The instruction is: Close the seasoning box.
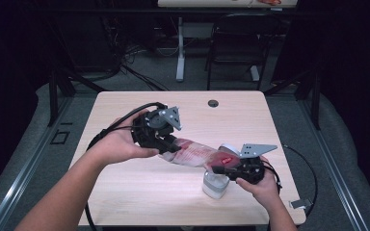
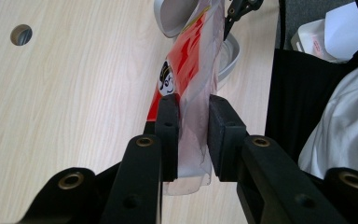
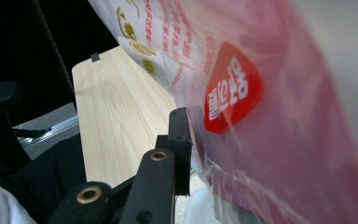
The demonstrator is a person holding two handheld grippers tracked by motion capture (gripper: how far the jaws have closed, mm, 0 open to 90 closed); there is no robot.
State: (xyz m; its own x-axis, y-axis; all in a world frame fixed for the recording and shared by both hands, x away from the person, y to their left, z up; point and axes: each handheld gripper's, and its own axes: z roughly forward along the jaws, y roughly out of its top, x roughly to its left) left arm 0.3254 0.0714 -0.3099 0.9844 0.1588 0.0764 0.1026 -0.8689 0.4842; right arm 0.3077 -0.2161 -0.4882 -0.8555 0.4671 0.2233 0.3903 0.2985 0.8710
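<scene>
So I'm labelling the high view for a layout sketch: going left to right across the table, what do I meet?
Left hand → left hand-held gripper → red-and-clear plastic bag → white container → right hand-held gripper → right hand.

A pale wood table (image 1: pixel 125 192) fills the middle of the high view, with a round hole (image 1: pixel 213 103) near its top edge. A white container (image 1: pixel 215 185) stands on it at lower right.
</scene>
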